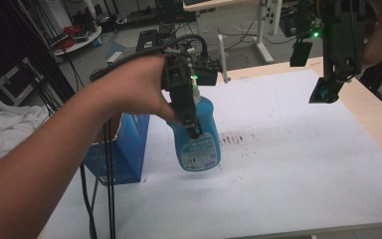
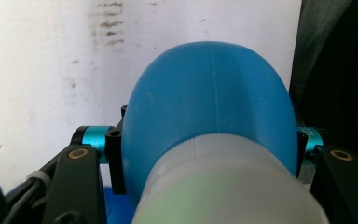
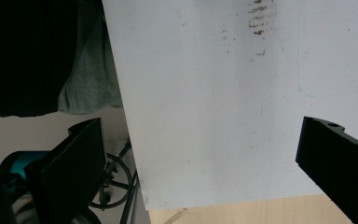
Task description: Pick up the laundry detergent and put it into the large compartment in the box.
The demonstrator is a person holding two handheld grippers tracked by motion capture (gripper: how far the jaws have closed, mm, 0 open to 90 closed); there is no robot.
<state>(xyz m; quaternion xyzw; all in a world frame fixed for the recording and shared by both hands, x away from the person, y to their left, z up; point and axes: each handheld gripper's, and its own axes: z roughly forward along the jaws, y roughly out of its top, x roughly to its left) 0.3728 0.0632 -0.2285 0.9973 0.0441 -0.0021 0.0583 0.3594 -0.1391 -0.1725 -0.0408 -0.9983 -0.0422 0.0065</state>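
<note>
A blue bottle (image 1: 199, 142) with a pale cap and a printed label hangs tilted above the white sheet, its base lowest. My left gripper (image 1: 191, 124) is shut on it, a jaw on each side of its upper body. In the left gripper view the bottle (image 2: 209, 93) bulges between the two black jaws, with its cap (image 2: 228, 186) nearest the camera. My right gripper (image 1: 323, 94) is held high over the table's far right, pointing down. Its jaws stand wide apart with nothing between them, as the right gripper view shows (image 3: 200, 154).
A white sheet (image 1: 288, 169) covers most of the wooden table (image 1: 378, 119) and carries a patch of brown smears (image 1: 231, 138). A blue box (image 1: 124, 149) stands at the sheet's left edge. Black cables (image 1: 110, 199) hang beside it.
</note>
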